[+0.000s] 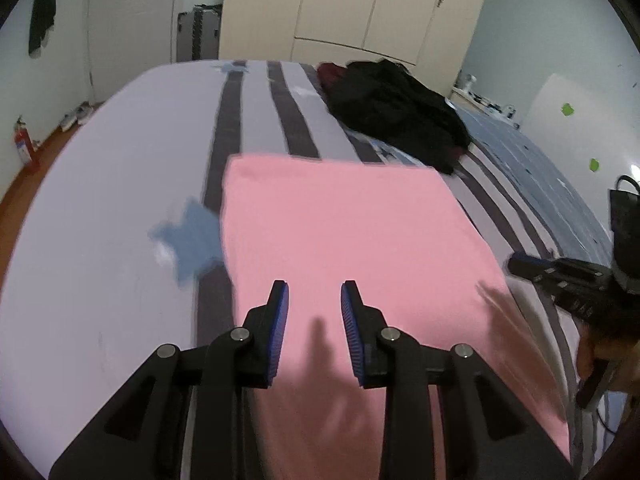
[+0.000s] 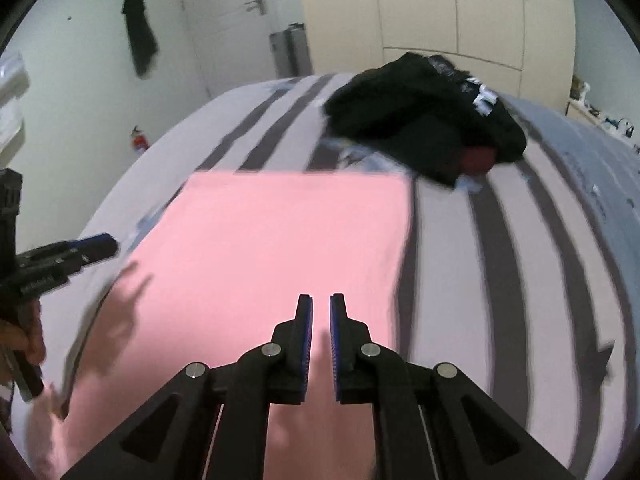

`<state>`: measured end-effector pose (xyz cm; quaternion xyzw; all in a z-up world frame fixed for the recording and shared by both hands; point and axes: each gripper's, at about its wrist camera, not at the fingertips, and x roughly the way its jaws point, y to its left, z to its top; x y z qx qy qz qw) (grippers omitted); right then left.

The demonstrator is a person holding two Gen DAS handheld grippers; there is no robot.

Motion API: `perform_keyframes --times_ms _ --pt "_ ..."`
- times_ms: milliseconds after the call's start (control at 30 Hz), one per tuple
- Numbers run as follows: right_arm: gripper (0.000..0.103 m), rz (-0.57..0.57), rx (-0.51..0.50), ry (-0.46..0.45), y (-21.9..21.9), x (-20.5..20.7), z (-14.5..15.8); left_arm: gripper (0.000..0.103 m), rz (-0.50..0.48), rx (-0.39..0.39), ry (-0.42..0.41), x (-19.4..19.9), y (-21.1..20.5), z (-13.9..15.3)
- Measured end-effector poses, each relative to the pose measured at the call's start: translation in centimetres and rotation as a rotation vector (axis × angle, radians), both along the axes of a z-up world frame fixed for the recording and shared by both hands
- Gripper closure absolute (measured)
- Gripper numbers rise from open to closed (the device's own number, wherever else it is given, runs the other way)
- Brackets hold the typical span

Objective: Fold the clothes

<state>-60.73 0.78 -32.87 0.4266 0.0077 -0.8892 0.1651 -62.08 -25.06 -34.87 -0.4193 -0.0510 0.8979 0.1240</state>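
A pink garment [image 1: 340, 232] lies flat on the bed as a smooth rectangle; it also shows in the right wrist view [image 2: 280, 240]. My left gripper [image 1: 314, 296] hovers above its near part, jaws open and empty. My right gripper [image 2: 321, 308] hovers above the garment's near right part, jaws a narrow gap apart with nothing between them. The right gripper shows at the right edge of the left wrist view [image 1: 560, 276]. The left gripper shows at the left edge of the right wrist view [image 2: 60, 256].
A heap of black clothes [image 1: 396, 108] lies at the far side of the striped bed [image 1: 120, 160]; it also shows in the right wrist view [image 2: 428, 128]. Cream wardrobes [image 1: 360, 4] and a door stand behind. A red fire extinguisher [image 1: 22, 142] stands on the floor at left.
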Motion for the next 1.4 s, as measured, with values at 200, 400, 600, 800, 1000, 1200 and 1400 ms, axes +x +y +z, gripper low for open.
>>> perform_keyframes --times_ms 200,400,600,800,1000,1200,1400 --pt "0.095 -0.019 0.045 -0.082 0.3 0.9 -3.9 0.080 -0.005 -0.128 -0.074 1.4 1.1 -4.3" --pt "0.093 -0.075 0.110 -0.084 3.9 0.0 -4.6 0.094 0.092 -0.169 -0.060 1.8 -1.6 -3.4" --pt "0.092 -0.106 0.068 -0.037 3.9 -2.0 -2.8 0.094 0.082 -0.123 -0.001 -0.1 -1.9 -1.1" --pt "0.092 -0.061 0.077 -0.053 -1.0 -7.3 -4.6 0.093 -0.012 -0.200 -0.050 -4.6 0.9 -3.3" --pt "0.095 -0.176 0.081 -0.076 3.1 -10.6 -5.2 0.093 0.075 -0.222 -0.051 -6.5 -2.7 -3.9" --pt "0.092 -0.239 0.077 -0.081 5.6 -10.3 -3.7 0.087 0.206 -0.125 -0.064 -5.0 -6.8 -2.5" --pt "0.091 -0.130 0.007 -0.052 2.9 -1.3 -1.0 0.087 0.098 -0.008 -0.047 3.8 -4.6 0.2"
